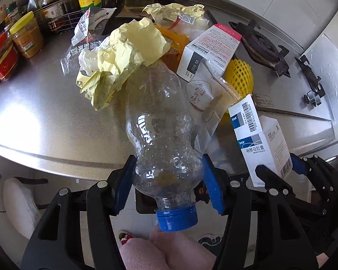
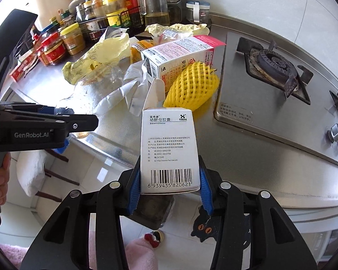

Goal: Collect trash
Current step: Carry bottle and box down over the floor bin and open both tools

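The left gripper (image 1: 169, 180) squeezes a clear plastic bottle with a blue cap (image 1: 162, 126). The right gripper (image 2: 169, 180) squeezes a small white cardboard box (image 2: 169, 148). Lots of trash, like the crumpled yellow paper (image 1: 121, 56), waits on the shiny metal counter (image 1: 45, 112).

GenRobot.AI on left gripper (image 2: 63, 132), 6939435820621 on white box (image 2: 169, 148)

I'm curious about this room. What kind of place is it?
Most likely a home kitchen: a gas stove burner set in a steel countertop, and sauce bottles and jars in a rack at the back.
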Demonstrator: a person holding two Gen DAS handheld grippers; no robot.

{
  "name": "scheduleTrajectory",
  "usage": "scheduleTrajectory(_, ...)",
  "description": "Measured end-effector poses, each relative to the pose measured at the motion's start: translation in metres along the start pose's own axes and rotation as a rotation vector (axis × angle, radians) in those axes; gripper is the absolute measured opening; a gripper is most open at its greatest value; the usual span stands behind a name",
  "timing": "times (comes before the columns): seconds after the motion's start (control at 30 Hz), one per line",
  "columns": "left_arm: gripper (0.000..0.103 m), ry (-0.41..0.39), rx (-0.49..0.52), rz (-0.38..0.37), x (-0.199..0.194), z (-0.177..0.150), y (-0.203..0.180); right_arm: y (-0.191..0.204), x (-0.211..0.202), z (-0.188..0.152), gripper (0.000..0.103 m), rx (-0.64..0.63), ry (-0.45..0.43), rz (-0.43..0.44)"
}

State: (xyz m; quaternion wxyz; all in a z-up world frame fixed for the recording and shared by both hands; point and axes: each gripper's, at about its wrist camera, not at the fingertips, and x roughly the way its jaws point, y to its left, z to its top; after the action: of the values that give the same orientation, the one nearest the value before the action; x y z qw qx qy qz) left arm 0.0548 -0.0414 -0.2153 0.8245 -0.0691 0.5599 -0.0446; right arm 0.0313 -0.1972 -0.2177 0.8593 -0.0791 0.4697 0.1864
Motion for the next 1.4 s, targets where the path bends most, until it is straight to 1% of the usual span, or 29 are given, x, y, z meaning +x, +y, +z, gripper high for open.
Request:
scheduleTrajectory(0.33,0.055,-0.009,0.021,-0.020,-0.023,-0.037,0.015,0.014,-0.012,-0.022,0.045,0.047,0.002,-0.043)
scheduleTrajectory(0.47,0.055,-0.014,0.044,-0.036,-0.028,-0.053,0.020,0.025,-0.017,-0.034,0.045,0.049,0.015,-0.049)
scheduleTrajectory(0.57,0.055,-0.011,0.065,-0.069,-0.029,-0.063,0.020,0.028,-0.019,-0.042,0.045,0.074,0.020,-0.048)
scheduleTrajectory(0.67,0.055,-0.018,0.090,-0.069,-0.034,-0.075,0.019,0.035,-0.021,-0.047,0.045,0.067,0.020,-0.063)
scheduleTrajectory(0.8,0.055,-0.012,0.115,-0.078,-0.036,-0.086,0.020,0.043,-0.022,-0.055,0.045,0.075,0.025,-0.067)
scheduleTrajectory(1.1,0.055,-0.017,0.134,-0.094,-0.044,-0.104,0.021,0.053,-0.022,-0.069,0.045,0.083,0.038,-0.068)
scheduleTrajectory(1.27,0.055,0.027,0.140,-0.102,-0.037,-0.126,0.022,0.058,-0.018,-0.087,0.045,0.084,0.072,-0.062)
scheduleTrajectory(1.4,0.055,0.099,0.133,-0.091,-0.006,-0.143,0.027,0.055,-0.003,-0.105,0.045,0.105,0.124,-0.047)
